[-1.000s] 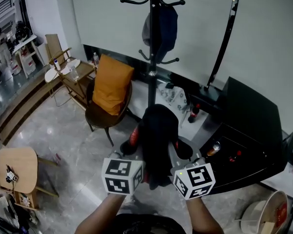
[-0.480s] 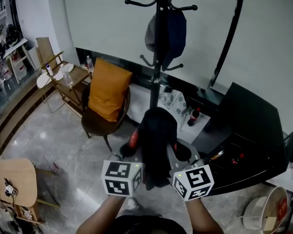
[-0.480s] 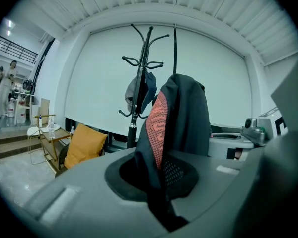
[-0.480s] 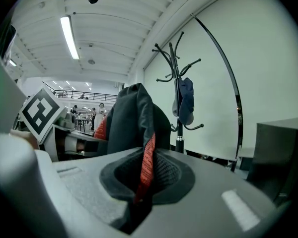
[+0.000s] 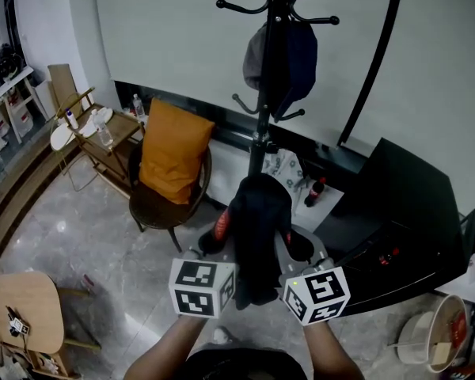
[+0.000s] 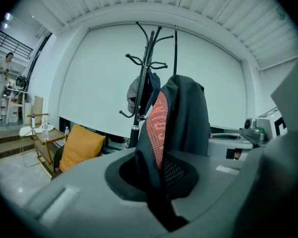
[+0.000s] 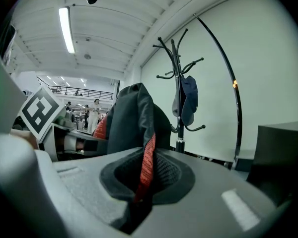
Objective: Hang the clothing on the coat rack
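Observation:
A dark garment with red lining (image 5: 257, 232) is bunched up between my two grippers, in front of me and below the coat rack. My left gripper (image 5: 222, 248) is shut on the garment (image 6: 176, 123), its cloth pinched between the jaws. The right gripper (image 5: 289, 252) is also shut on the garment (image 7: 134, 128), with a red strip running down into the jaws. The black coat rack (image 5: 267, 101) stands just beyond, against the white wall, and a dark blue and grey cap (image 5: 289, 58) hangs from one of its hooks. The rack (image 6: 141, 93) shows behind the garment in the left gripper view, and the rack (image 7: 179, 103) in the right gripper view.
A round chair with an orange cushion (image 5: 170, 153) stands left of the rack. A black cabinet (image 5: 404, 212) is at the right, a wooden side table (image 5: 95, 137) at the left. A black arched lamp pole (image 5: 376, 62) rises right of the rack. A bin (image 5: 439, 339) sits at lower right.
The grippers and the garment have come closer to the coat rack, which now stands larger and more central. Both grippers have kept their hold on the garment.

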Demonstrator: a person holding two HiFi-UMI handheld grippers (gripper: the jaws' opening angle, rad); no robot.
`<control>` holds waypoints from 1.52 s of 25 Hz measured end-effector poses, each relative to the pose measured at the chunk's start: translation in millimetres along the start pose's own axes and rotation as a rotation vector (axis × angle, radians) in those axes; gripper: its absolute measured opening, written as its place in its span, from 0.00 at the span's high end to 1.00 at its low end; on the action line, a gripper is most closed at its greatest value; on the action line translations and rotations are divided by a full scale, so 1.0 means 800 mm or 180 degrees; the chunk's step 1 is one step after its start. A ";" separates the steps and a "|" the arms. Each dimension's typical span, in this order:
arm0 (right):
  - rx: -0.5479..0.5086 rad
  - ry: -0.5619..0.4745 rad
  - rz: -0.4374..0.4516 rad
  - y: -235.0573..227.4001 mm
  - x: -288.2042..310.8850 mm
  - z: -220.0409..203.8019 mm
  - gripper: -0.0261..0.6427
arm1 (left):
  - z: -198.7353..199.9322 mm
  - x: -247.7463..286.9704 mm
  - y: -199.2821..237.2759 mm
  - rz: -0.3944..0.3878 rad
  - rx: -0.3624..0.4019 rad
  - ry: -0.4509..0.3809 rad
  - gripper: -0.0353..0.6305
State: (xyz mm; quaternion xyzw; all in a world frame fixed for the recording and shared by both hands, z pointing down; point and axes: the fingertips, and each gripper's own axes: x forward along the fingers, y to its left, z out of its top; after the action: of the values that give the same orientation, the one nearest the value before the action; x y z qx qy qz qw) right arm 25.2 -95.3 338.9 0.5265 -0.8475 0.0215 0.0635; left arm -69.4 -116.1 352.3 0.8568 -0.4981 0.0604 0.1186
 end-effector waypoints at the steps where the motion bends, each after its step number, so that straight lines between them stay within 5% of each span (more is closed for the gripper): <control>1: 0.0001 0.0002 -0.0022 0.000 0.003 0.000 0.92 | 0.001 0.002 0.003 -0.0022 0.0006 0.0002 0.91; 18: -0.0024 0.0019 -0.0168 -0.015 0.042 -0.001 0.92 | 0.007 0.041 0.025 -0.0181 0.0055 0.0034 0.91; 38: 0.0001 0.0030 0.0093 -0.069 0.115 -0.010 0.92 | 0.015 0.125 0.053 0.0076 0.0000 0.0077 0.91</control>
State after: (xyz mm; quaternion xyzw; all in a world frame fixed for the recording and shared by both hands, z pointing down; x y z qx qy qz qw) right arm 35.0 -200.7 357.3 0.5140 -0.8548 0.0250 0.0672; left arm -56.9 -223.4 369.2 0.8500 -0.5069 0.0722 0.1239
